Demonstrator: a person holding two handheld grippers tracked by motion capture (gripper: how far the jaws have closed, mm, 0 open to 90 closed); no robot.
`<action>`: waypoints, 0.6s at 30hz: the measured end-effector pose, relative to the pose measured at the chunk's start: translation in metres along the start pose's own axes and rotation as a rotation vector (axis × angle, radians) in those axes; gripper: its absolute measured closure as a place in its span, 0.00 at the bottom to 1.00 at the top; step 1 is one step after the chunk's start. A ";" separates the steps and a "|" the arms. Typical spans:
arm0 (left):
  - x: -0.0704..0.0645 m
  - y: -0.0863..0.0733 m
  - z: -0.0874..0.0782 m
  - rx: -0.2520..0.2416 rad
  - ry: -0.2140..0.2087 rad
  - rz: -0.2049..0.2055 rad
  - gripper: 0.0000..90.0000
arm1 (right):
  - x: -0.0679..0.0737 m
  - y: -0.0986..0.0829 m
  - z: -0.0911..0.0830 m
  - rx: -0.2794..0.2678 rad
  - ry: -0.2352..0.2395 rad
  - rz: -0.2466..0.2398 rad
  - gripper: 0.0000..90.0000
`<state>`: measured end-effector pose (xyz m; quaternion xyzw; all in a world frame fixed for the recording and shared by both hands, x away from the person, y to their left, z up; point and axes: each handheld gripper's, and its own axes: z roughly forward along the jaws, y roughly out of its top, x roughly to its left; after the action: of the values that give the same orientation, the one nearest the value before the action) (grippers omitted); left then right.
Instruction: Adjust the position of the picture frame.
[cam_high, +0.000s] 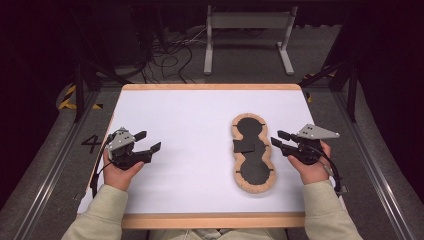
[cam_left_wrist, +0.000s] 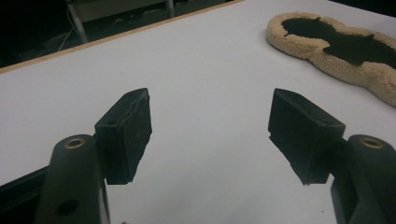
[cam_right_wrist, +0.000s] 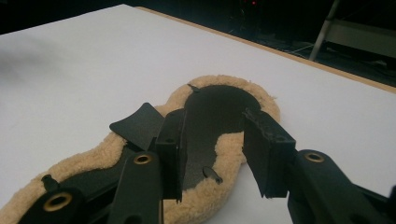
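A peanut-shaped tan fleece pad (cam_high: 253, 155) with a black inner face lies right of centre on the white table (cam_high: 190, 125). A black flap (cam_high: 243, 146) sticks out at its narrow waist. My right gripper (cam_high: 276, 139) is open, its jaws straddling the fleece rim at the pad's right edge; the right gripper view shows the pad (cam_right_wrist: 210, 121) and flap (cam_right_wrist: 137, 125) just beyond that gripper (cam_right_wrist: 212, 154). My left gripper (cam_high: 148, 141) hovers open near the table's left side, nothing between its jaws (cam_left_wrist: 210, 135), with the pad (cam_left_wrist: 336, 46) far off to its upper right.
A light wooden border (cam_high: 210, 220) frames the white table top. Beyond the far edge stand a white metal frame (cam_high: 247, 37) and loose cables (cam_high: 167, 57) on the floor. Rails run along both sides of the table.
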<state>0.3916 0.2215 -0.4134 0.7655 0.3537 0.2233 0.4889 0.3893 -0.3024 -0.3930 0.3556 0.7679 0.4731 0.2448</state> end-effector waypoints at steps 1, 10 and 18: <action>0.000 0.000 0.000 -0.003 -0.002 -0.009 0.34 | 0.001 0.000 0.000 0.002 -0.001 -0.002 0.67; 0.001 0.000 0.000 -0.002 -0.004 -0.017 0.34 | 0.000 -0.001 0.001 0.011 0.001 0.005 0.68; 0.003 0.000 0.002 -0.003 0.000 -0.032 0.34 | 0.000 0.004 0.001 0.015 0.017 0.004 0.70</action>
<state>0.3941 0.2226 -0.4146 0.7589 0.3656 0.2161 0.4936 0.3910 -0.3004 -0.3898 0.3549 0.7729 0.4708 0.2345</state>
